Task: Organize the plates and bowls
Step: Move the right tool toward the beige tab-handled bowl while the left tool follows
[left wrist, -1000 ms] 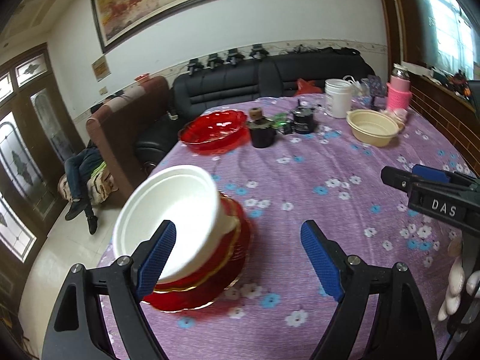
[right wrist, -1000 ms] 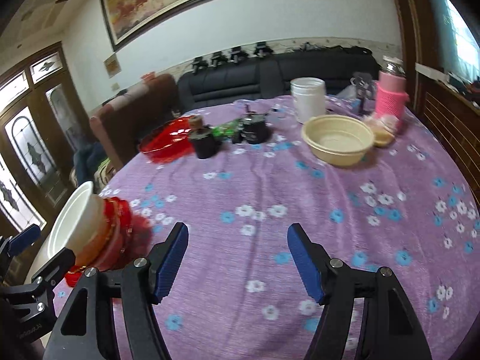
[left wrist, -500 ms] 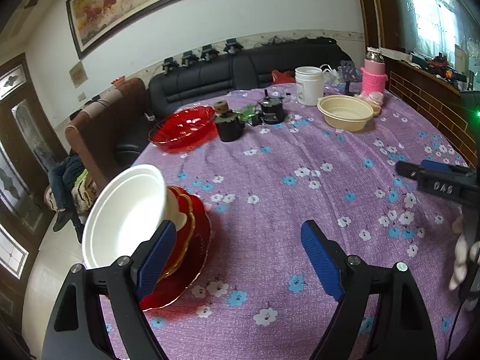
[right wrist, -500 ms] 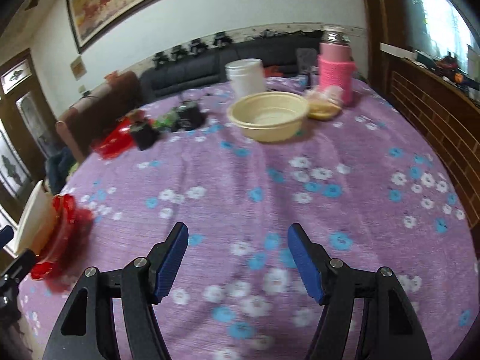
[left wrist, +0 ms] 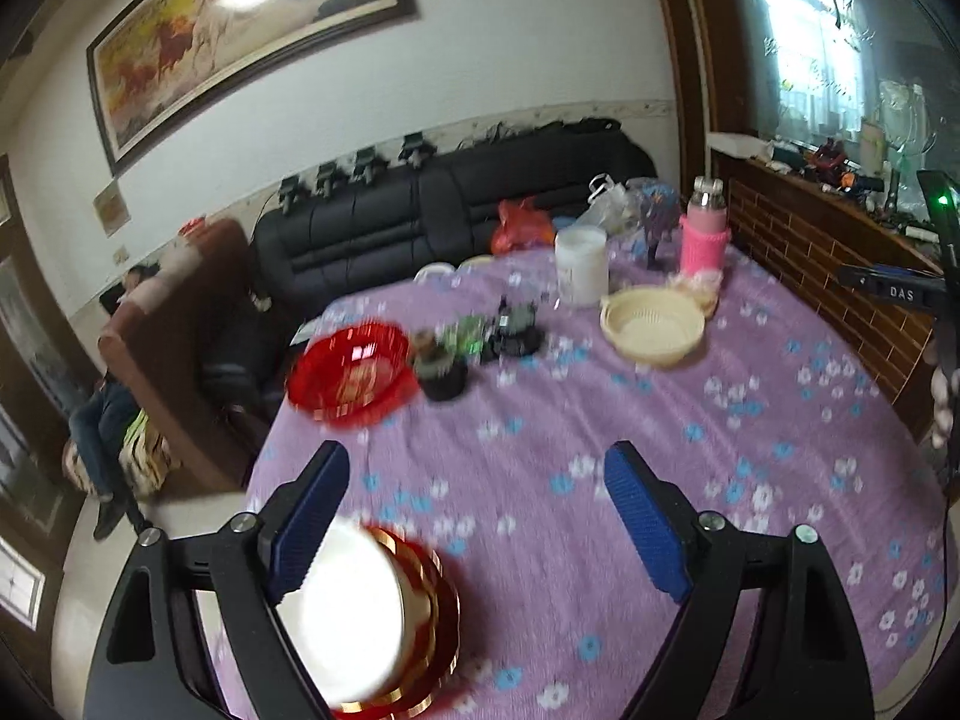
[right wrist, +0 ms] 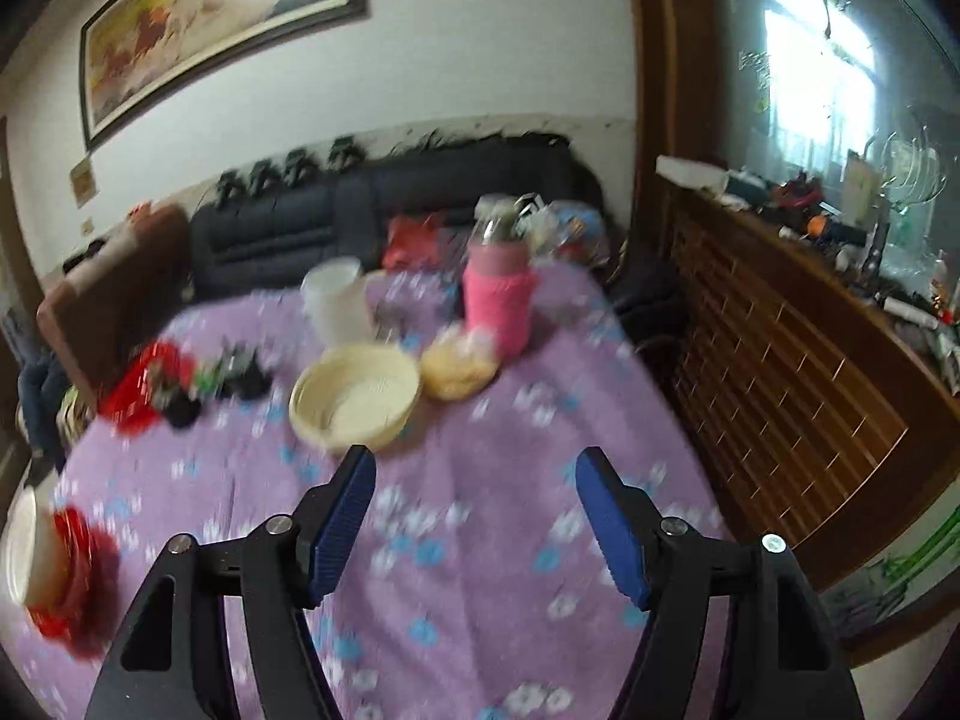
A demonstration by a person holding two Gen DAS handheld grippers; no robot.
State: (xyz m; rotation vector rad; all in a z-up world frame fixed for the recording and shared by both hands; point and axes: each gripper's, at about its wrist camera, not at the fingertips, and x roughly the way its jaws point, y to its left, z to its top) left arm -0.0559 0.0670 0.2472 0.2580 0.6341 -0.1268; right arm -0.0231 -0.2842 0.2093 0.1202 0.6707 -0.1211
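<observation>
My left tongs [left wrist: 474,516] lifted off the white bowl [left wrist: 342,612], now nested on red plates [left wrist: 432,618] at the surface's [left wrist: 660,420] near-left edge; jaws opening, empty; right tongs [right wrist: 474,516] opening, empty, swung toward the cream basket bowl [right wrist: 354,399]; likely next pickup.

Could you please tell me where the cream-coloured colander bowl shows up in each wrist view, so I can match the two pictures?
Left wrist view: the cream colander bowl sits right of centre on the far part of the table.
Right wrist view: it is at centre-left, just beyond the left finger.
Shared landmark: the pink-sleeved bottle stands behind it to the right in both.
</observation>
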